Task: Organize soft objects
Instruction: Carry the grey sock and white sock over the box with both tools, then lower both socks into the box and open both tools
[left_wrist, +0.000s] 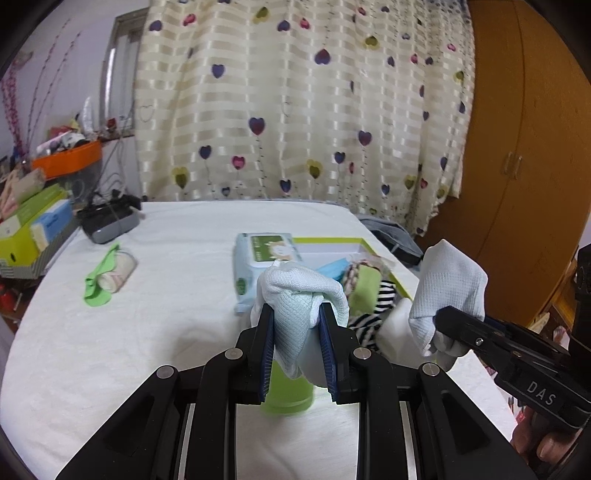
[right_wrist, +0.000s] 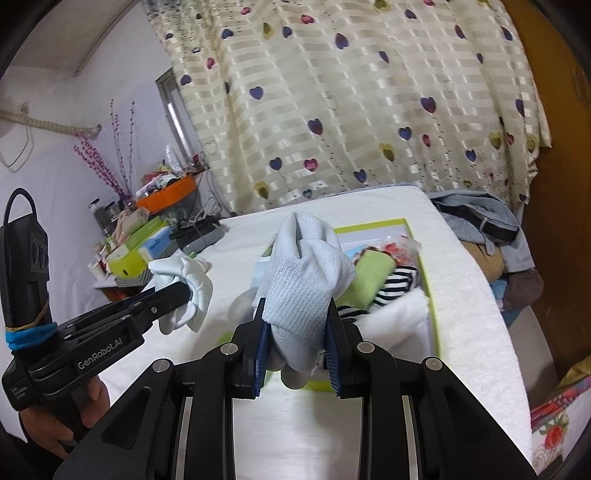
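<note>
- Both tongs clamp pale socks above the white bed (left_wrist: 110, 350): left gripper (left_wrist: 297, 325) on one sock (left_wrist: 295, 295), right gripper (right_wrist: 295, 328) on another sock (right_wrist: 303, 273).
- Light, limp knit likely sags; bunched middles look like the surest place to hold.
- Green-edged box (right_wrist: 430, 295) nearby holds striped, green cloths.

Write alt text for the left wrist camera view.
The left tool grips a pale sock above a white bed; the right tool holds another white sock beside it, near an open box of clothes.
</note>
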